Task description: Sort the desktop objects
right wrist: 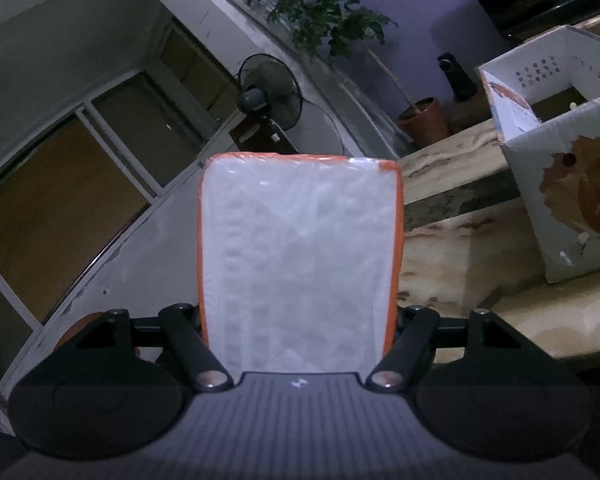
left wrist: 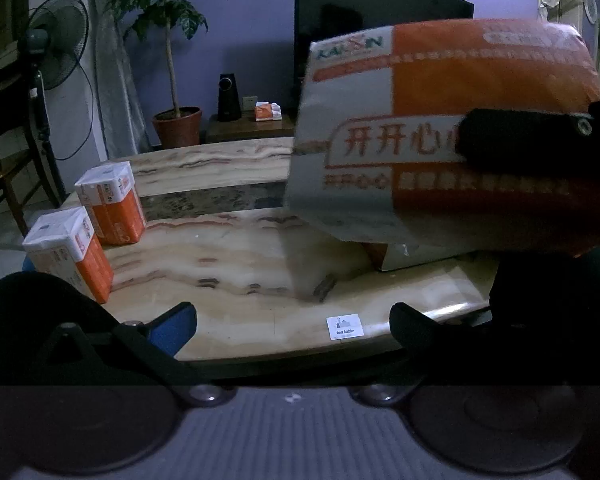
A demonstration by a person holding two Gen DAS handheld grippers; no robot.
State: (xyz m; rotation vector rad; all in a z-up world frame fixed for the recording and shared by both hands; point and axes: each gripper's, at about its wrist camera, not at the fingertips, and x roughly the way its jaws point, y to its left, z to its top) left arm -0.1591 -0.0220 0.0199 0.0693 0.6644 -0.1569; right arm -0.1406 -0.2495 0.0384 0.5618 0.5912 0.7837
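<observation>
The right gripper clamps an orange-and-white tissue pack at frame centre, raised off the marble table left of a cardboard box, while the left gripper hangs open and empty, two more packs standing at mid-left.

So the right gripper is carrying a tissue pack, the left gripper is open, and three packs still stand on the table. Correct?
Not quite: the left wrist view shows two packs standing on the table, one behind the other. Right gripper holds its tissue pack; left gripper is open.
</observation>
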